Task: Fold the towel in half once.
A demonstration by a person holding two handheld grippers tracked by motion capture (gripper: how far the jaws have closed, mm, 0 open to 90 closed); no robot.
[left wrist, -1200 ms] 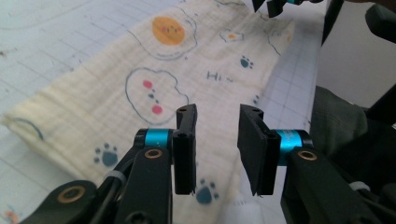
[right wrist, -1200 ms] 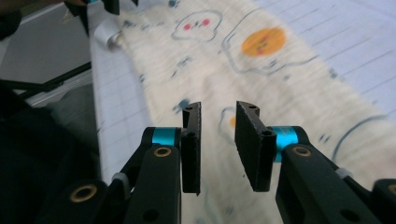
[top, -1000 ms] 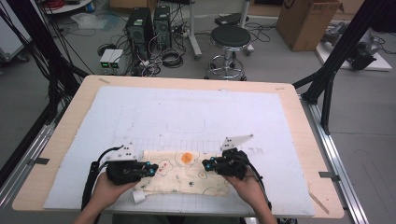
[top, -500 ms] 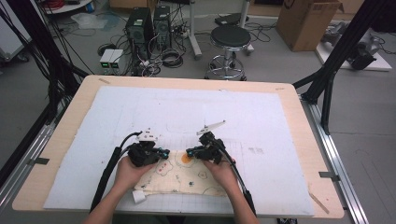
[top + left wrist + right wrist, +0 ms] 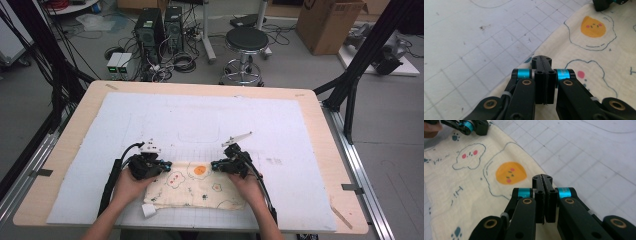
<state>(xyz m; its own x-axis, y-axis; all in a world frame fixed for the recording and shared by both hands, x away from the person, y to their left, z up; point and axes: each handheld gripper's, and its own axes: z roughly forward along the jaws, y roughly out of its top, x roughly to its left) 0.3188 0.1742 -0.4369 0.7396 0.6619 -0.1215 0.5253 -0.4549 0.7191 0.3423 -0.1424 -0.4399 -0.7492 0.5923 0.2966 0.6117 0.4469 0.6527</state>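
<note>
Table (image 5: 65,165): light wood top, most of it covered by a white gridded mat (image 5: 200,120).

Cloth (image 5: 200,187): cream fabric printed with fried-egg cartoons and paw marks, lying flat on the mat at the near edge of the table, between my 2 hands. A white tag (image 5: 148,210) sticks out at its near left corner. Biggest print is the orange yolk (image 5: 199,170), near the far edge of the cloth, roughly midway between the tools.

My left tool (image 5: 166,164): sits at the cloth's far left corner, tip pointing right toward the yolk. In the left gripper view (image 5: 542,61) the 2 jaws are pressed flat together, clenched; the tip lies over the cloth's edge where it meets the mat. Can't tell whether any fabric is pinched between them.

My right tool (image 5: 215,165): at the far edge of the cloth just right of the yolk, tip pointing left. In the right gripper view (image 5: 542,180) jaws are likewise clenched tight, tip right at the cloth's border, yolk (image 5: 510,173) just beside it. Same caveat: can't tell if fabric is caught.

Both tools are near each other, tips apart, yolk between them.
</note>
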